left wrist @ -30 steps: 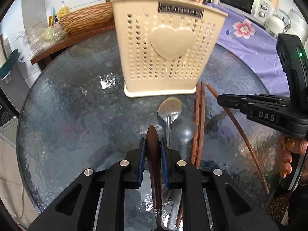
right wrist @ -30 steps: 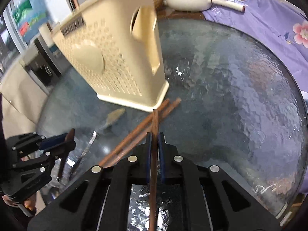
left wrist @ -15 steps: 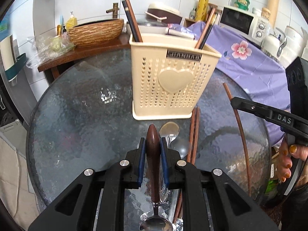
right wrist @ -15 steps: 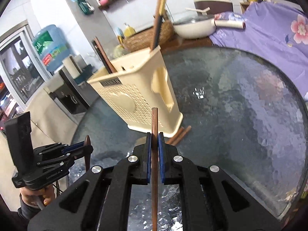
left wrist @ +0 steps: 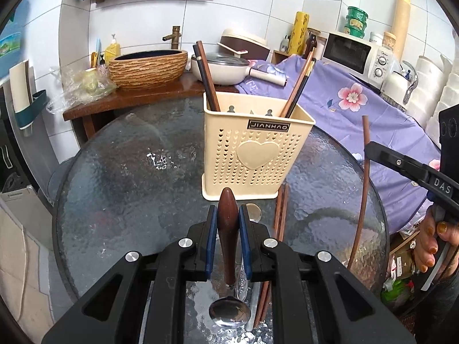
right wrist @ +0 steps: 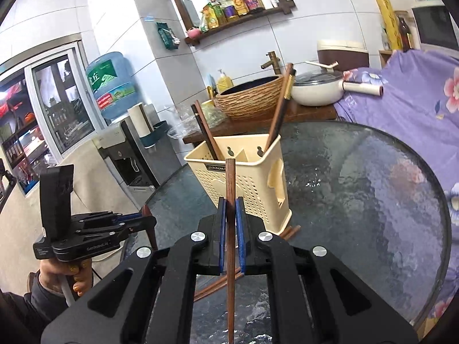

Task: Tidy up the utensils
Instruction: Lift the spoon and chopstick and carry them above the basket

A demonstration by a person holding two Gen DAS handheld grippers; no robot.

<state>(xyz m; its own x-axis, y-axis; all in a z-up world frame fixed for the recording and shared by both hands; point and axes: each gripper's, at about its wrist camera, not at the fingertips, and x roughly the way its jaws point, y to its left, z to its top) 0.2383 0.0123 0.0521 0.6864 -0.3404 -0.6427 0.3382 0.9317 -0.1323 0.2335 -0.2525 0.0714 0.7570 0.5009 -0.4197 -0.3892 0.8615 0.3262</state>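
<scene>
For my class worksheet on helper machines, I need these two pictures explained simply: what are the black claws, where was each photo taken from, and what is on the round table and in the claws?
There is no robot here. A person holds a black two-finger gripper in each hand, and a wide-angle camera on each one looks along its fingers. One picture comes from the left gripper, the other from the right gripper; each also shows the other gripper off to one side.

On the glass table stands a cream utensil holder with chopsticks in it. A metal spoon and more chopsticks lie in front of it.

The left gripper is shut on a wooden-handled spoon. The right gripper is shut on a single chopstick.
</scene>
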